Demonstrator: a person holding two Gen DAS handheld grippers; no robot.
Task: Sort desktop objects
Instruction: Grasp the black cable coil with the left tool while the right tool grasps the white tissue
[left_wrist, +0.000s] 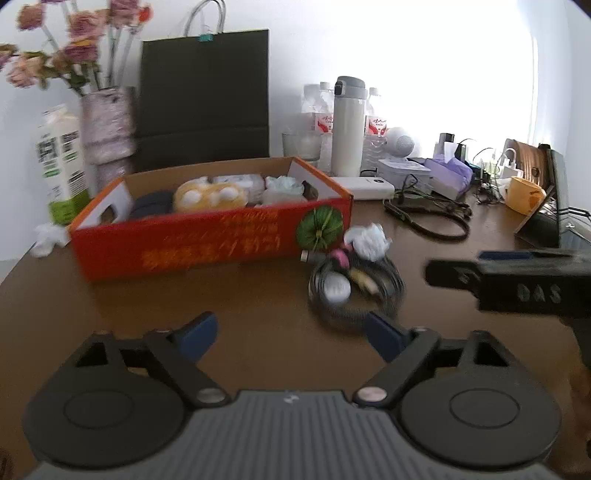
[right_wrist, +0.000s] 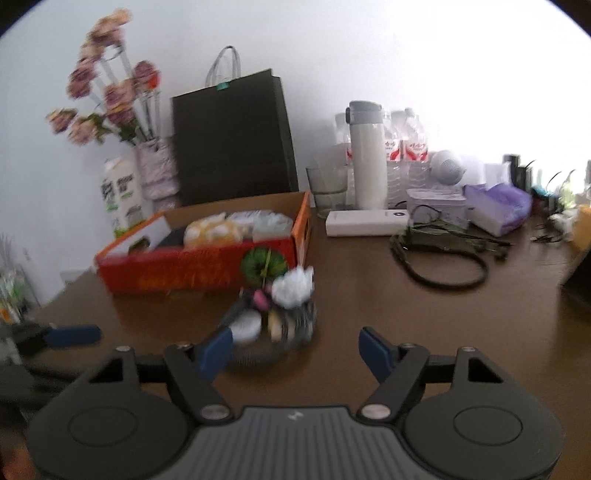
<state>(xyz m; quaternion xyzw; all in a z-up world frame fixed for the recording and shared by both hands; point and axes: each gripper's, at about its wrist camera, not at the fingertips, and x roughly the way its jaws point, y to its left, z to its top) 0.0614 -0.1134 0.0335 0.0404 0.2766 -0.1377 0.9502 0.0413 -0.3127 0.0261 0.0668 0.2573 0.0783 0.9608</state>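
An orange cardboard box (left_wrist: 207, 240) sits on the brown desk and holds a yellow packet (left_wrist: 208, 195) and other wrapped items; it also shows in the right wrist view (right_wrist: 192, 269). Just right of the box lies a pile (left_wrist: 351, 280): a coiled dark cable, a white round piece, a pink piece and a crumpled white tissue (left_wrist: 369, 238). The pile also shows in the right wrist view (right_wrist: 273, 321). My left gripper (left_wrist: 291, 336) is open and empty, low over the desk before the pile. My right gripper (right_wrist: 299, 350) is open and empty, close to the pile.
Behind the box stand a dark paper bag (left_wrist: 203, 99), a flower vase (left_wrist: 107, 129) and a milk carton (left_wrist: 61, 162). To the right are a white thermos (left_wrist: 347, 129), a glass (left_wrist: 301, 146), a power bank (left_wrist: 365, 187), a tissue pack (left_wrist: 448, 173), tangled cables (left_wrist: 428, 214) and a yellow mug (left_wrist: 522, 194).
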